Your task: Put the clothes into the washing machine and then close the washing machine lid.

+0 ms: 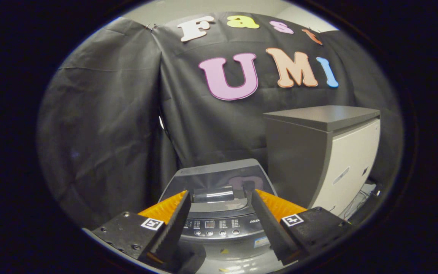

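Fingers (173, 220) of the hand-held gripper (219, 222) are held spread, empty, above the washing machine (219, 179), whose lid (219, 173) is shut.

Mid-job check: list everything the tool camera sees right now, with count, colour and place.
washing machine: one, grey, just ahead of the fingers and seen between them; its dark glossy lid lies down flat, control panel facing the camera.
cabinet: one, grey top and side with a white front, standing beside and beyond the washing machine.
cables: a few, thin, on the floor at the foot of the cabinet.
black cloth: booth wall behind everything.
clothes: I cannot spot any.
tool: one, black with orange fingers, open, holding nothing, spread apart either side of the control panel.
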Motion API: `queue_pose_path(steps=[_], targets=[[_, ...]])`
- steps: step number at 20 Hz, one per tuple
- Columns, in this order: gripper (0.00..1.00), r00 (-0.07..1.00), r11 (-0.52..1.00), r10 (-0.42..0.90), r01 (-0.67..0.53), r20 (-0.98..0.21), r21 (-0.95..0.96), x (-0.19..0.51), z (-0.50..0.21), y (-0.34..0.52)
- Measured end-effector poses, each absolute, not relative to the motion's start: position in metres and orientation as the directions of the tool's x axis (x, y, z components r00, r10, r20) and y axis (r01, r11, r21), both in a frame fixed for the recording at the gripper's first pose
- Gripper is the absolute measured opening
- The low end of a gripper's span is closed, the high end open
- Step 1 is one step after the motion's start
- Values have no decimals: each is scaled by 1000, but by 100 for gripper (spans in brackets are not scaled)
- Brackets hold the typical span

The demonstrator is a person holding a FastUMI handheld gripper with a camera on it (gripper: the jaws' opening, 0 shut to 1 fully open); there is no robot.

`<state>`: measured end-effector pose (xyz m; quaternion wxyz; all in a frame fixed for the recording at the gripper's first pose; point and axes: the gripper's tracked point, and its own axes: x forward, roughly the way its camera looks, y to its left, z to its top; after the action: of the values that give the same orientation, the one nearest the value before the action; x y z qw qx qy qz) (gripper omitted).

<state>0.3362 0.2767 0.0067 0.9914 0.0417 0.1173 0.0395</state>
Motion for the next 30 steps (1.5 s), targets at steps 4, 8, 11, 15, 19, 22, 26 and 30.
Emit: queue_pose_path(steps=[4, 8, 11, 15, 19, 22, 26, 30], targets=[[97, 972, 992, 87, -65, -219, 106, 324, 11, 275], [97, 981, 995, 92, -87, -172, 38, 314, 26, 268], [97, 989, 997, 72, -73, -126, -4, 305, 42, 262], [97, 995, 995, 83, -86, -56, -58, 285, 80, 266], [97, 993, 990, 121, -120, 11, -72, 262, 119, 273], [97, 989, 988, 146, -144, 25, -55, 246, 131, 274], [97, 988, 990, 133, -129, 77, -53, 215, 147, 259], [97, 990, 994, 106, -108, 97, 14, 188, 143, 235]])
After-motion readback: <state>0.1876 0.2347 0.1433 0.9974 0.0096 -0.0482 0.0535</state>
